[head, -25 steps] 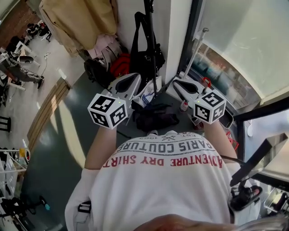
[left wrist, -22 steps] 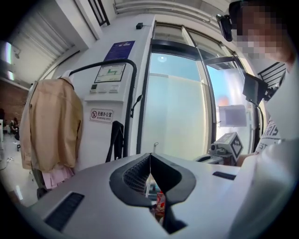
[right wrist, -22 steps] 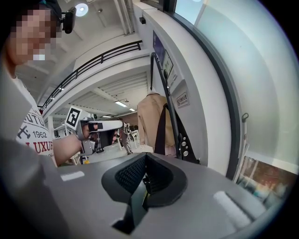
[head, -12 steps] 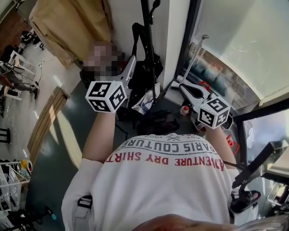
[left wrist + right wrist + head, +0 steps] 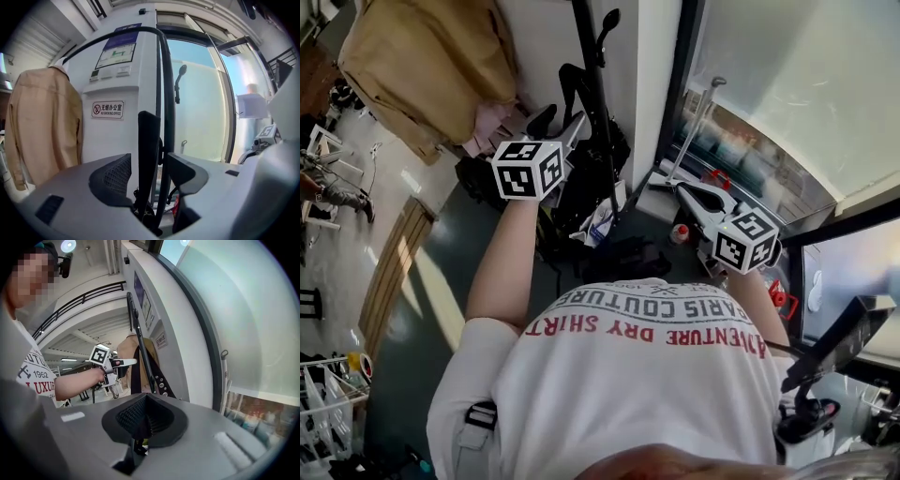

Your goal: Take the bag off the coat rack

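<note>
Left gripper view: left claw [image 5: 149, 171], just opening, straddles bag strap [image 5: 149, 136].

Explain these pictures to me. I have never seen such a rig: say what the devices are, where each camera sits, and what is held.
No robot here: a person holds a hand-operated gripper in each hand. The head view looks down from the person's head. The two gripper views ride on the grippers and look forward along them. The left gripper has just been opening. Its fingers stand apart, with the strap of the black bag between them, not pinched. The bag hangs on the coat rack, beside a beige jacket. The right gripper is shut and empty. Nothing is held yet.
</note>
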A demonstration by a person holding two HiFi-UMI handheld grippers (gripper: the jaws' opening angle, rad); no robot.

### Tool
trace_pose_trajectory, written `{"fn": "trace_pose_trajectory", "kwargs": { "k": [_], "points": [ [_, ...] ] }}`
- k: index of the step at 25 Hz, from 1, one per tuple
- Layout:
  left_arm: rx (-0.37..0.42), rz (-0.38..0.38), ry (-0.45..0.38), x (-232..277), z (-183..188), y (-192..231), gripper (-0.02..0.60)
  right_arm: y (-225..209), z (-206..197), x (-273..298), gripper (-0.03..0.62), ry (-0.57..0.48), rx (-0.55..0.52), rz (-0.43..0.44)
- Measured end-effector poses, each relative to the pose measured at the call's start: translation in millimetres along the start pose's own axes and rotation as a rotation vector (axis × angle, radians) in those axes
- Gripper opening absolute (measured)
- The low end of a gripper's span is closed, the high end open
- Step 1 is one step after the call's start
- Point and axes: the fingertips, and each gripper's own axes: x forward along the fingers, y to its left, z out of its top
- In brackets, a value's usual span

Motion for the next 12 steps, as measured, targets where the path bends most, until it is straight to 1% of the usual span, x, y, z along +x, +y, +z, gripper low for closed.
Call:
{"fn": "trace_pose_trajectory", "kwargs": {
  "k": [3,7,9,10,12],
  "points": [
    [-0.026,-0.039,0.019,13,-8,3,0.221,-4,-1,5,0.002,0.009,0.003,-0.005],
    [-0.025,-0.055,0.068,29,-25,9,0.215,-11,-5,16,0.002,0.025,0.008,-0.005],
    [-0.03,-0.037,0.059,31,-25,14,0.075,-14,-6,19,0.002,0.029,0.01,-0.005],
    [-0.032,-0.027,0.05,31,-24,15,0.029,-15,-7,18,0.002,0.032,0.009,-0.006],
    [-0.038,-0.029,0.042,30,-23,14,0.021,-16,-9,17,0.002,0.04,0.009,-0.008]
  ]
}}
